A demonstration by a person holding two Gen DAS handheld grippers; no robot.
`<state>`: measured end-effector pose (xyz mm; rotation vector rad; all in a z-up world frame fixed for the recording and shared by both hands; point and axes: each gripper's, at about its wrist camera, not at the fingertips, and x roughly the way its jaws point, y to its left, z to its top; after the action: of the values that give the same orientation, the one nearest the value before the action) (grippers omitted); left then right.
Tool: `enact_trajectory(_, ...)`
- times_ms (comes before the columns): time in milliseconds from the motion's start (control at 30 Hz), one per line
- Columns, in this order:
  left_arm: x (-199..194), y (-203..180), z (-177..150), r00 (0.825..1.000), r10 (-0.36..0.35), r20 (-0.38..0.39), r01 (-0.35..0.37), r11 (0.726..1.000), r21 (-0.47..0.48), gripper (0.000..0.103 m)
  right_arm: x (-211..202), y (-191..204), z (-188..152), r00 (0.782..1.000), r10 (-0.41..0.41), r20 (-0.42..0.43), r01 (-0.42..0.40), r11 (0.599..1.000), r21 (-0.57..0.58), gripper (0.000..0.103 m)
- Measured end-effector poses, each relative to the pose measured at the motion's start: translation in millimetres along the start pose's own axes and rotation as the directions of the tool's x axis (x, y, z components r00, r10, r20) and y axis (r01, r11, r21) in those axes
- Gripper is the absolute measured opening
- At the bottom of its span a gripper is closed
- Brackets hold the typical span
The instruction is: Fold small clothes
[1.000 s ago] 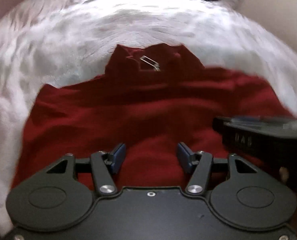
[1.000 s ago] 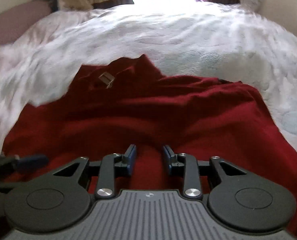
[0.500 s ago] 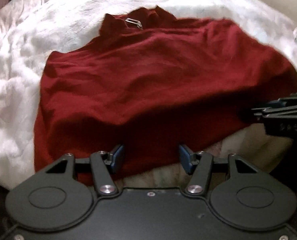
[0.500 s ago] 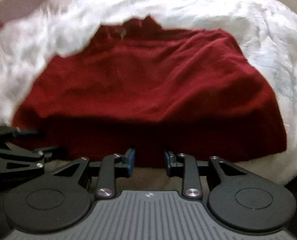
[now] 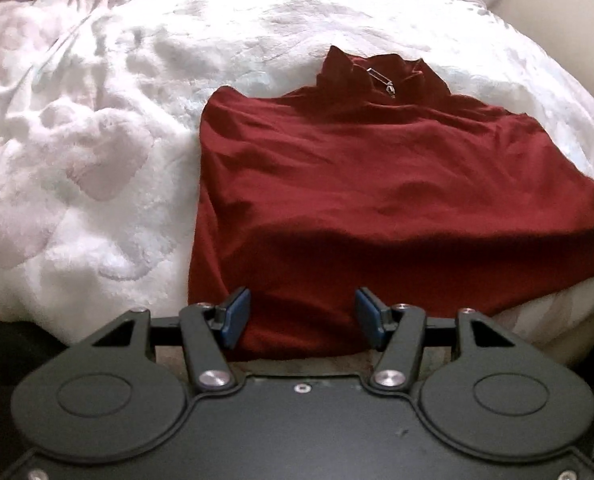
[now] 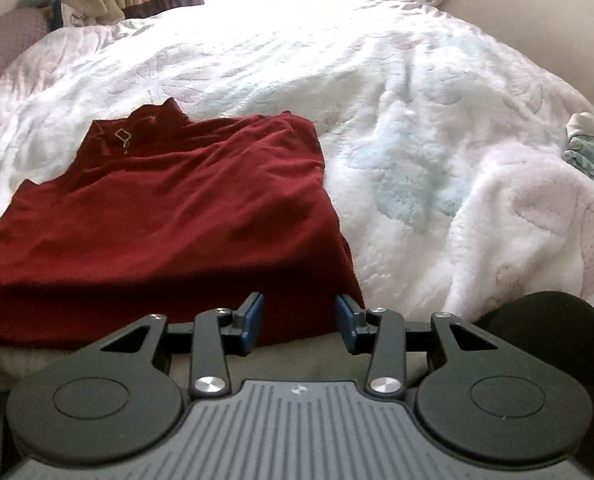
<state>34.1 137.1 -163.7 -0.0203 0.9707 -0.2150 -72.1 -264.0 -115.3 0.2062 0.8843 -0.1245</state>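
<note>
The red shirt (image 5: 377, 200) lies on the white bed (image 5: 97, 160) beyond the spread, empty left hand-held gripper (image 5: 303, 322), and in the right view sits left of the spread, empty right hand-held gripper (image 6: 299, 322).

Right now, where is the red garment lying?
The red garment lies on the white blanket at the bed's near edge, right-of-centre in the left wrist view, left in the right.

You see a dark red garment (image 5: 377, 184) lying flat on the bed, folded into a rough rectangle with soft wrinkles across its top layer. Its stand-up collar (image 5: 377, 72), bearing a small metal zip pull (image 5: 383, 80), points away from you. The near edge droops over the edge of the bed.
</note>
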Motion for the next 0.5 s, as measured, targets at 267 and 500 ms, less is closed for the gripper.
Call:
enact_trajectory(267,-3,8,-2,0.998,-0.066,0.023,0.067,0.997,-0.04,0.0,18,16,-2,0.999,-0.036,-0.036,0.033,0.996,-0.085,0.0)
enact_trajectory(500,-35,18,1,0.992,-0.107,0.072,0.111,0.993,-0.048,0.0,-24,5,5,0.995,-0.068,0.069,0.074,0.994,-0.082,0.0)
